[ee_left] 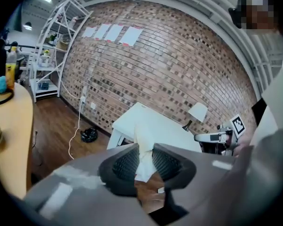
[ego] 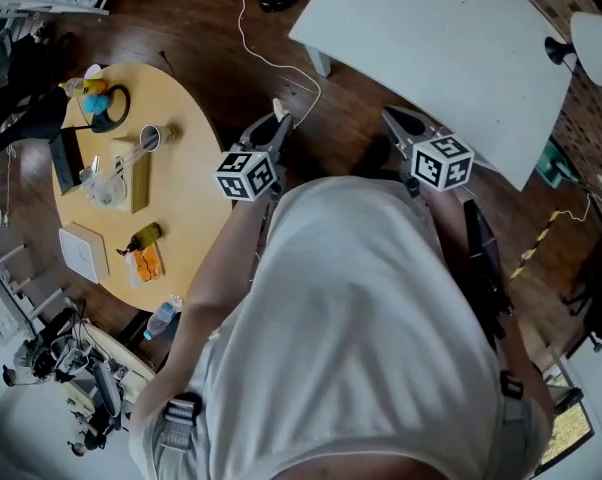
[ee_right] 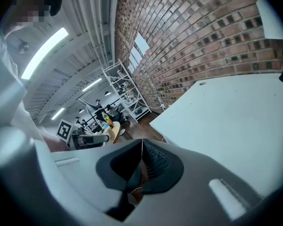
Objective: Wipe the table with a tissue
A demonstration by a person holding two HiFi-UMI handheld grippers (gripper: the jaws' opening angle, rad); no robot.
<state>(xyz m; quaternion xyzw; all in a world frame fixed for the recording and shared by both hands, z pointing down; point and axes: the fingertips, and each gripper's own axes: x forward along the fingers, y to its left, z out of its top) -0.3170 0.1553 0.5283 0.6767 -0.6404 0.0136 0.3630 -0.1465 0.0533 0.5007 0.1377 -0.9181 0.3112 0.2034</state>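
From above, I see both grippers held out in front of the person's white shirt, over the wooden floor. The left gripper (ego: 279, 118) is shut on a white tissue (ego: 277, 107). In the left gripper view the tissue (ee_left: 144, 165) hangs pinched between the ribbed pads of the left gripper (ee_left: 145, 148). The right gripper (ego: 397, 119) points toward the white table (ego: 431, 38); in its own view the right gripper (ee_right: 141, 146) has its jaws together with nothing between them. The white table (ee_left: 153, 126) lies ahead of both grippers and stands apart from them.
A round wooden table (ego: 186, 183) at the left carries a bottle, a box, a glass jar and small items. A white cable (ego: 249, 36) trails across the floor. A white lamp (ego: 593, 43) stands at the white table's right end. A shelf rack (ee_left: 52, 46) stands by the brick wall.
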